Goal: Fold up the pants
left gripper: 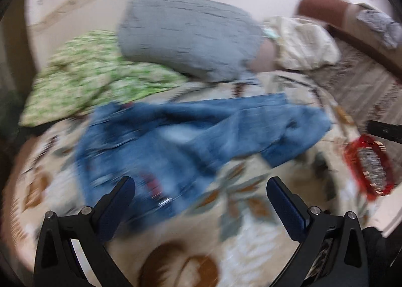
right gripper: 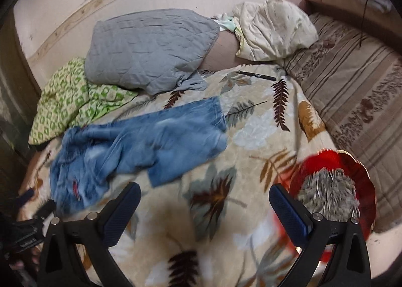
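Crumpled pants (right gripper: pixel 135 141) on the leaf-print blanket (right gripper: pixel 253 141) of the bed.
We see both jaws wide: left hand-held gripper (left gripper: pixel 201 194), right hand-held gripper (right gripper: pixel 204 199), each empty. Far: grey quilt (right gripper: pixel 150 48), green cloth (right gripper: pixel 67 101), pen (right gripper: pixel 256 74). Right: red bowl (right gripper: pixel 361 179) holding grey flakes.

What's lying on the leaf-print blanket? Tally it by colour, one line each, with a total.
Blue: 1, crumpled blue denim pants
Grey: 1, quilted grey pillow
Green: 1, green-and-white patterned cloth
Red: 1, scalloped red plastic bowl
Black: 1, slim black pen
Total: 5
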